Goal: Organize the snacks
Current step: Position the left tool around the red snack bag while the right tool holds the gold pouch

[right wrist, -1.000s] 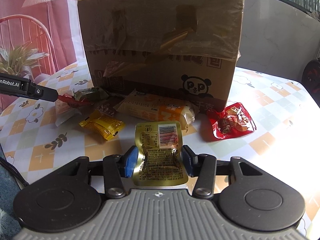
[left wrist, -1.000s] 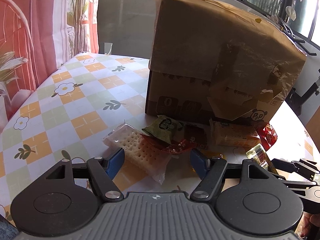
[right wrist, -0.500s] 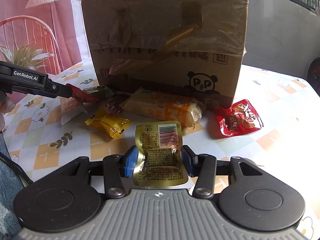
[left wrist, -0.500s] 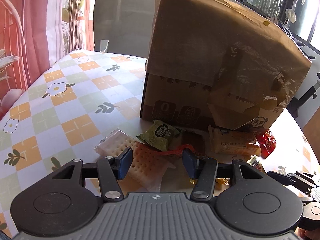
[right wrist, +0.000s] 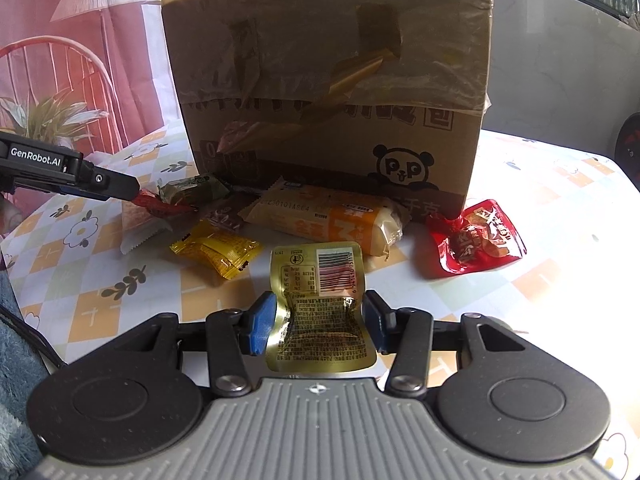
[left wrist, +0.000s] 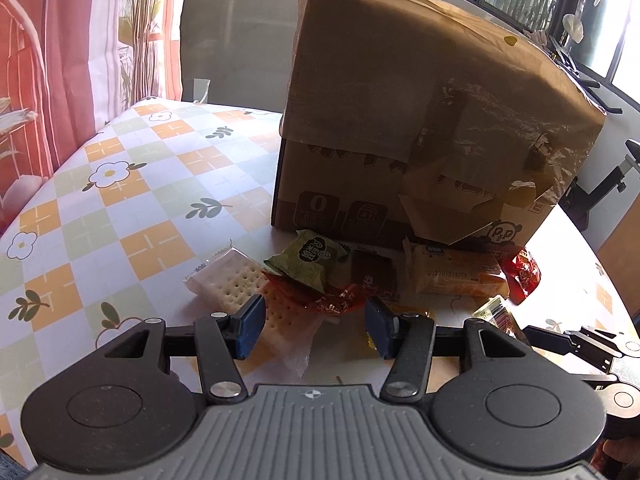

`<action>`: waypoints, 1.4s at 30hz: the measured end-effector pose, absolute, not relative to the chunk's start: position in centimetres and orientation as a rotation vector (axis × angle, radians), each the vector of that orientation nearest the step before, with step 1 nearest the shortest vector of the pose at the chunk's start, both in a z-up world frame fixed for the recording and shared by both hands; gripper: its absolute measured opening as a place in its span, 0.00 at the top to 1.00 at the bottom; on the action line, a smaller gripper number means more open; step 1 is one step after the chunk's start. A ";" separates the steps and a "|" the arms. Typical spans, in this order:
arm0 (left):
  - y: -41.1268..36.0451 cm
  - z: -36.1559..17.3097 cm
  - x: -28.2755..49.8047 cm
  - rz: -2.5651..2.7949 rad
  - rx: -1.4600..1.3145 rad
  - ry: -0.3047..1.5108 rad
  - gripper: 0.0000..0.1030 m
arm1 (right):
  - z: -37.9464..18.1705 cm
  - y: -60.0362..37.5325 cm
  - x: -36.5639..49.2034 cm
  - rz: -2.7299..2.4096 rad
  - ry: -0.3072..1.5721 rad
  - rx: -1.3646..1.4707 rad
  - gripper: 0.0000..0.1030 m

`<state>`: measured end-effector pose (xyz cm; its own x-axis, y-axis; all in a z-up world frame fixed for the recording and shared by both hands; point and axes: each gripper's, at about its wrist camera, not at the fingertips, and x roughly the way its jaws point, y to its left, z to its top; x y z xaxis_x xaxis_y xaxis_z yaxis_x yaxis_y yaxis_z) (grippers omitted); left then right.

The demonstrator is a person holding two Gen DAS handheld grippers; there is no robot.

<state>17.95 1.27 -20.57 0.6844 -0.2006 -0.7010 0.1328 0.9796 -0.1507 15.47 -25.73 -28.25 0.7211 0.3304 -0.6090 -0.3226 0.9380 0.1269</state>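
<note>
Several snack packets lie in front of a tall cardboard box [left wrist: 420, 120] [right wrist: 328, 60]. My left gripper [left wrist: 314, 326] [right wrist: 134, 192] is shut on a crinkled red snack packet [left wrist: 320, 300] [right wrist: 156, 204], which sits over a clear cracker packet [left wrist: 230, 280]. A green packet [left wrist: 306, 258] [right wrist: 192, 192] rests just beyond it. My right gripper [right wrist: 318, 322] [left wrist: 528, 330] is shut on a gold foil pouch [right wrist: 320, 308] [left wrist: 494, 314], pinched at its waist, barcode side up.
A long orange bread packet [right wrist: 332, 220] [left wrist: 452, 276], a yellow packet [right wrist: 216, 252], a brown packet [left wrist: 372, 272] and a red pouch [right wrist: 480, 240] [left wrist: 524, 276] lie by the box. The checkered tablecloth [left wrist: 120, 208] ends at the left edge beside a red chair [right wrist: 60, 64].
The left jaws narrowed from wide apart onto the red packet, and that gripper edged toward the pile. The right gripper kept its hold on the gold pouch.
</note>
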 end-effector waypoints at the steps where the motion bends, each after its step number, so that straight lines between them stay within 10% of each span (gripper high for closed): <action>1: 1.3 -20.7 18.2 -0.176 -0.091 0.798 0.44 | -28.3 -25.7 15.5 0.362 0.677 0.014 0.52; 42: 2.4 -22.6 17.6 -0.076 0.070 0.788 0.37 | -27.8 -25.9 14.8 0.366 0.659 0.040 0.52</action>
